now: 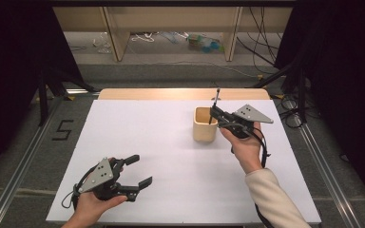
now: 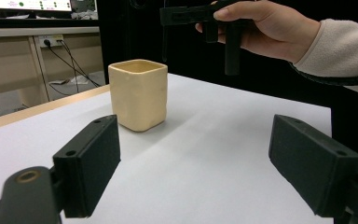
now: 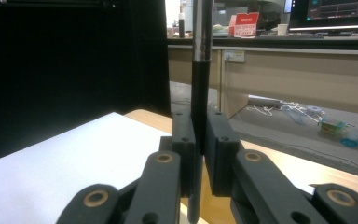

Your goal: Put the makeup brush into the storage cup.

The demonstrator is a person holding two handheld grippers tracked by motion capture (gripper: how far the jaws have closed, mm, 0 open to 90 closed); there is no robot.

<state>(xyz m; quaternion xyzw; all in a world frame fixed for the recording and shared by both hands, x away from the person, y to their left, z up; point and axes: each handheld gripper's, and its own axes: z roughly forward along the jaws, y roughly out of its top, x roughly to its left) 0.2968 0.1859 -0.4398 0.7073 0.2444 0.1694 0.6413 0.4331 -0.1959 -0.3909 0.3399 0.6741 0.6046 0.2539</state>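
Observation:
A beige square cup (image 1: 204, 124) (image 2: 138, 94) stands upright on the right half of the white table (image 1: 171, 161). My right gripper (image 1: 214, 113) (image 3: 199, 140) hovers at the cup's right rim, shut on a thin black pen (image 1: 216, 100) (image 3: 200, 70). The pen stands nearly upright, its lower end over the cup's mouth; in the left gripper view the pen (image 2: 164, 44) hangs just above the rim. My left gripper (image 1: 141, 170) (image 2: 203, 163) rests low near the table's front left, open with nothing between its jaws, pointing toward the cup.
Beyond the table's wooden far edge (image 1: 180, 93) stands a light wooden shelf frame (image 1: 119, 38) with cables and small items on the floor under it. Black curtains flank both sides. A "5" (image 1: 62, 129) is marked on the floor at left.

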